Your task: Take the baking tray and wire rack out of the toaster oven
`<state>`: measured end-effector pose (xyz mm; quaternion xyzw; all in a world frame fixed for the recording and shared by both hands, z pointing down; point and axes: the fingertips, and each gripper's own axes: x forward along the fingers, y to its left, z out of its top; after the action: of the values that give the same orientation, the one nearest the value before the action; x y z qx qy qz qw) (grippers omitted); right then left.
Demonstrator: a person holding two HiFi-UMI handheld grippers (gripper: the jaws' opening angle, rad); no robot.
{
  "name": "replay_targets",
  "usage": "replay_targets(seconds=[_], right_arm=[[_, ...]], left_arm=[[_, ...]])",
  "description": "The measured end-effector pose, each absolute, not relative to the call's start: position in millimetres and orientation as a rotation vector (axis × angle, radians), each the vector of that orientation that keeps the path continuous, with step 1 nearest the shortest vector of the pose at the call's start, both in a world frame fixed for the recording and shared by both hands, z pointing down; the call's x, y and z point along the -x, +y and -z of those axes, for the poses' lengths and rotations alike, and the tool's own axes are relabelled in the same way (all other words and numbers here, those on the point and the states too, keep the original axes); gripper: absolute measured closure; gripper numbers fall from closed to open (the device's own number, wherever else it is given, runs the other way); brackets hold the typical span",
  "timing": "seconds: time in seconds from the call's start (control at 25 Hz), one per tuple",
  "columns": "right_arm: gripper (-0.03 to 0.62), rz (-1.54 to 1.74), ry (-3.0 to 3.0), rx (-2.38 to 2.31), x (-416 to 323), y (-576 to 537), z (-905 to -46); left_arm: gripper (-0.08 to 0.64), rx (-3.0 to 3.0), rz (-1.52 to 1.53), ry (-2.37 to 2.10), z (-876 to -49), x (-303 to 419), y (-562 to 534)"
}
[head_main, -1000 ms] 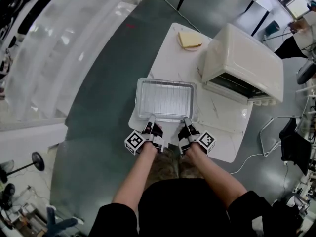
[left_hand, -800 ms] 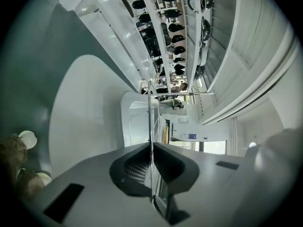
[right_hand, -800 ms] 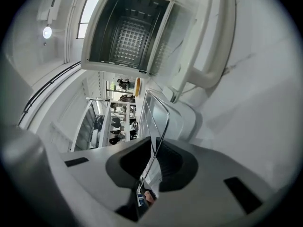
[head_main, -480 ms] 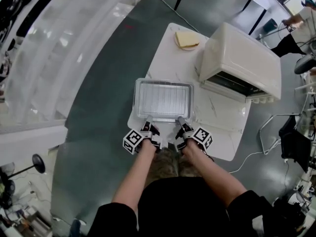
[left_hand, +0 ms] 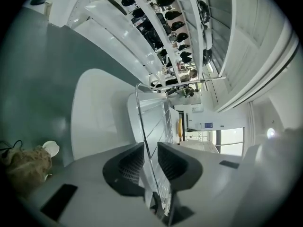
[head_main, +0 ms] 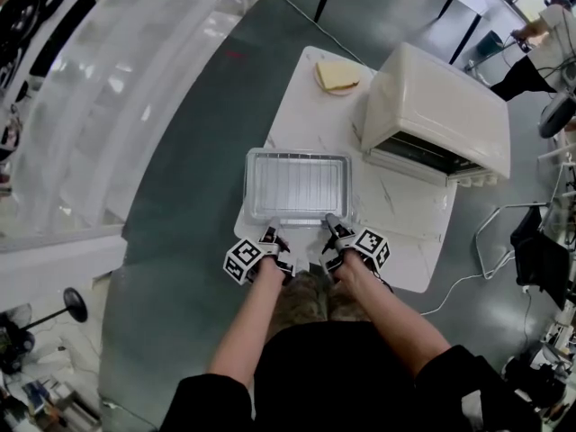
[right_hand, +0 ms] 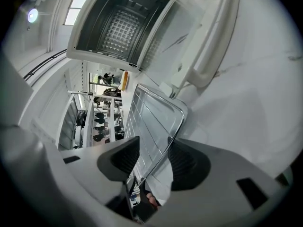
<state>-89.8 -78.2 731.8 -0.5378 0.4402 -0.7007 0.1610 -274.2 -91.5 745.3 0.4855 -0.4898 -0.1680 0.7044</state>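
Observation:
The metal baking tray (head_main: 297,185) lies flat on the white table (head_main: 396,214), with the wire rack (head_main: 301,176) resting inside it. Both grippers are at its near rim. My left gripper (head_main: 270,235) straddles the left part of that rim, and its jaws are opening; the thin rim (left_hand: 142,122) runs between the pads of the left gripper (left_hand: 150,162) with a narrow gap each side. My right gripper (head_main: 331,223) is opening wider. In its own view the right gripper (right_hand: 154,160) has the tray's corner (right_hand: 158,126) loose between the pads.
The cream toaster oven (head_main: 441,111) stands at the table's far right, its door (right_hand: 208,46) folded down and its cavity (right_hand: 123,22) dark. A slice of toast on a plate (head_main: 335,76) sits at the far edge. Grey floor surrounds the table; a cable trails at the right.
Both grippers' jaws have spread apart and let go of the tray's near rim. The hands stayed at the rim and tilted a little; the tray lies where it was.

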Motion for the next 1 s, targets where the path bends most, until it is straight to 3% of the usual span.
replay_targets(seconds=[0.36,0.72,1.0], right_arm=[[0.37,2.017,1.17,1.569,89,-79,-730],[0.301,2.068,1.128,1.681,84,-71,-735],[0.293,2.064,1.148,1.653,83,-75,-730]], left_arm=[[0.434,-1.065,0.26,-1.116,-749,276,-82],[0.435,-1.001,0.274,-1.112,-766,275,-80],[0.435,-1.0,0.29,-1.112,-765,275,-80]])
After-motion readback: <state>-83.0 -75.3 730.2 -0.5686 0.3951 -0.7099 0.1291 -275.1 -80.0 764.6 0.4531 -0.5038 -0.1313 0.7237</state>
